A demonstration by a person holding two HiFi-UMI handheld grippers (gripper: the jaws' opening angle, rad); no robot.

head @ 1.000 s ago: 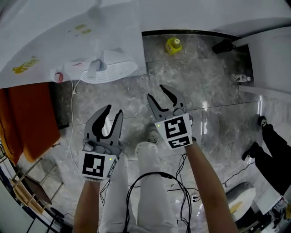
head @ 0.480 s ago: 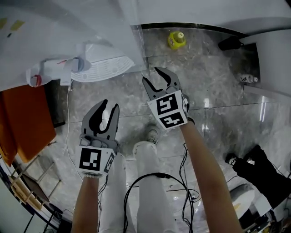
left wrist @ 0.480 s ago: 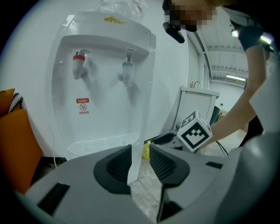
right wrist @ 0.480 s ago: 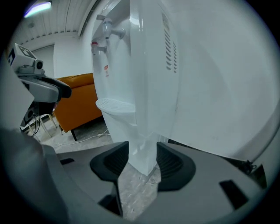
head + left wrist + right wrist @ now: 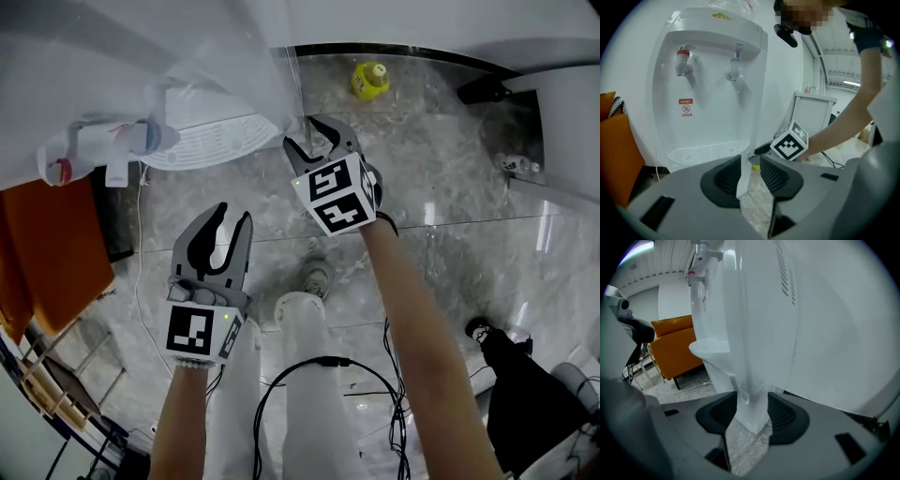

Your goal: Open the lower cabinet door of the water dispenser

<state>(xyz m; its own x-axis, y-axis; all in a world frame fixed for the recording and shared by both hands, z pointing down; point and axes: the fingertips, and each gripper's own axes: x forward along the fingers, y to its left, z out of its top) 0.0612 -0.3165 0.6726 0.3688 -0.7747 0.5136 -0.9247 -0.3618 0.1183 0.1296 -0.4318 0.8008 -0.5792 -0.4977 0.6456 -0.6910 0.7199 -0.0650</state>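
At 1 o'clock from the part-open, empty left gripper (image 5: 232, 225), the right gripper (image 5: 310, 141) has reached the dispenser (image 5: 211, 136) corner, jaws just widened astride it, likely pre-grasp.

Head view: from above, steeply down past both arms to the floor (image 5: 450, 178); dispenser (image 5: 122, 141) upper left.
Left gripper view: low, facing the dispenser's front, well apart.
Right gripper view: low, close against the dispenser's side corner.
Shared: drip tray (image 5: 211, 141) in all three; right tongs (image 5: 312, 139) in head and left gripper views.
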